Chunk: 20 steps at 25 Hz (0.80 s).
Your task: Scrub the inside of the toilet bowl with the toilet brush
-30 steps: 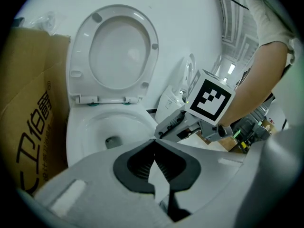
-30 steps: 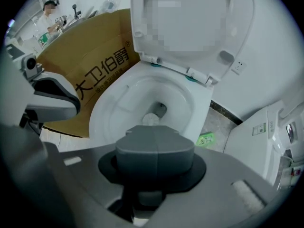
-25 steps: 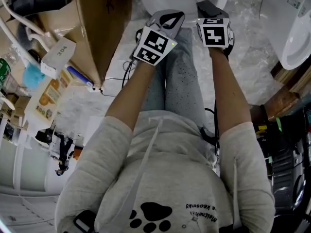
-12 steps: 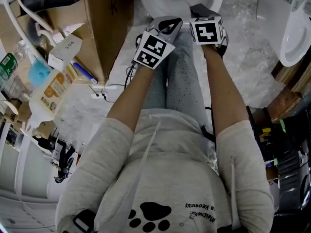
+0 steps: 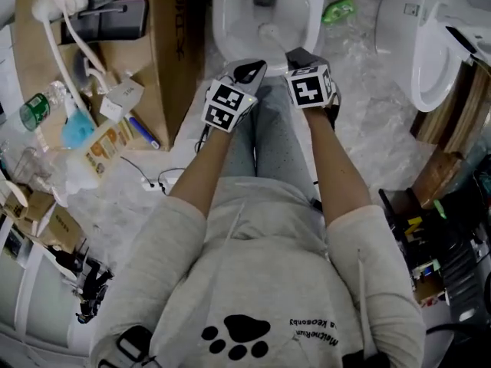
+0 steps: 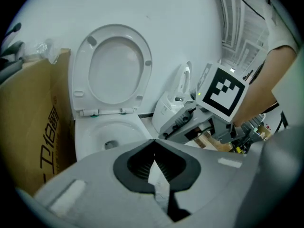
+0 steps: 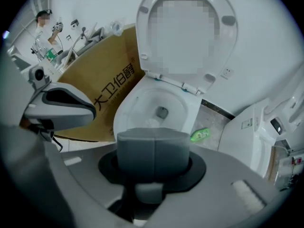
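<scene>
The white toilet bowl (image 5: 230,21) stands open at the top middle of the head view, its seat and lid (image 6: 114,70) raised against the wall. A small pale thing lies low inside the bowl (image 7: 156,106); I cannot tell whether it is the brush. My left gripper (image 5: 249,71) and right gripper (image 5: 299,56) hang side by side just short of the bowl's front rim, above the person's legs. In the left gripper view the left gripper (image 6: 153,146) has its jaw tips together and holds nothing. The right gripper (image 7: 153,141) has its pads pressed flat together, empty.
A tall cardboard box (image 5: 173,44) stands against the toilet's left side, with hoses, bottles and packets strewn beyond it. A green bottle (image 5: 337,10) lies on the floor to the right of the bowl. A second white toilet (image 5: 418,44) sits at the far right, beside tools and cables.
The head view has tilted so that the whole bowl now shows. Both grippers sit closer to the bowl's front rim, still side by side and shut.
</scene>
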Each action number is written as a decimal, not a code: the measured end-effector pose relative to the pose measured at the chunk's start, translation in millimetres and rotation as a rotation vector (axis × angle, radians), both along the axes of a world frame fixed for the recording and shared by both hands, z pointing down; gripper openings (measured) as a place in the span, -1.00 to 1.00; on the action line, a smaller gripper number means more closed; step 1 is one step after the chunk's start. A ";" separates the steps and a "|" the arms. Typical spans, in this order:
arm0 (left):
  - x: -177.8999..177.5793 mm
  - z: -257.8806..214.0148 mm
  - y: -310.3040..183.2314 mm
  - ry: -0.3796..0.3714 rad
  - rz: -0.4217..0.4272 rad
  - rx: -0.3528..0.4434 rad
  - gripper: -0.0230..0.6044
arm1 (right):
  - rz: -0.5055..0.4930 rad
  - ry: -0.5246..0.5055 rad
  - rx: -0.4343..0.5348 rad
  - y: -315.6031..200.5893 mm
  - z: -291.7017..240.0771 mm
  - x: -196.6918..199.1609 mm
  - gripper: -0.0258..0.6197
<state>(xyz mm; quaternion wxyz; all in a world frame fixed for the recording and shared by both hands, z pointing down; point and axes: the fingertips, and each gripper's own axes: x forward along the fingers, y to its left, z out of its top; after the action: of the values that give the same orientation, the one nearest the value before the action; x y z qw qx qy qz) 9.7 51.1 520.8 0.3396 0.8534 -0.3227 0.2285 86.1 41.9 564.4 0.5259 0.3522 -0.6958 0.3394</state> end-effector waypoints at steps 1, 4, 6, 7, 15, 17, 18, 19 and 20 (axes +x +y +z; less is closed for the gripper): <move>1.0 -8.7 -3.9 0.003 0.002 0.010 -0.93 | 0.006 -0.006 0.019 -1.3 -12.7 3.0 -0.45; 4.5 -41.2 -19.0 0.024 0.000 0.046 -0.93 | 0.023 -0.028 0.091 -9.1 -55.9 12.5 -0.45; 6.3 -66.5 -29.6 0.044 -0.016 0.077 -0.93 | 0.033 -0.040 0.146 -15.6 -87.4 20.1 -0.45; 7.8 -79.7 -34.2 0.053 -0.025 0.094 -0.93 | 0.039 -0.047 0.175 -19.4 -104.1 24.1 -0.45; 22.5 -188.4 -81.4 0.084 -0.031 0.279 -0.93 | 0.099 -0.114 0.481 -72.4 -244.0 49.4 -0.45; 19.6 -214.1 -90.0 0.075 -0.047 0.315 -0.93 | 0.104 -0.134 0.549 -77.4 -278.7 50.6 -0.45; 17.6 -226.0 -93.5 0.064 -0.049 0.333 -0.93 | 0.104 -0.148 0.581 -78.5 -296.4 50.1 -0.45; 15.1 -237.4 -96.7 0.054 -0.051 0.352 -0.93 | 0.102 -0.162 0.610 -78.9 -313.5 49.3 -0.45; 12.1 -248.5 -100.0 0.047 -0.054 0.370 -0.93 | 0.101 -0.176 0.639 -79.0 -329.7 48.6 -0.45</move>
<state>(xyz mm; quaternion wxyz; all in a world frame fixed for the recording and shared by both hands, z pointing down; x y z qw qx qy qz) 21.7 -48.9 272.4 0.1901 0.8975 -0.3739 0.1362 134.7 -37.1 234.7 0.3093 0.5024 -0.7916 0.1589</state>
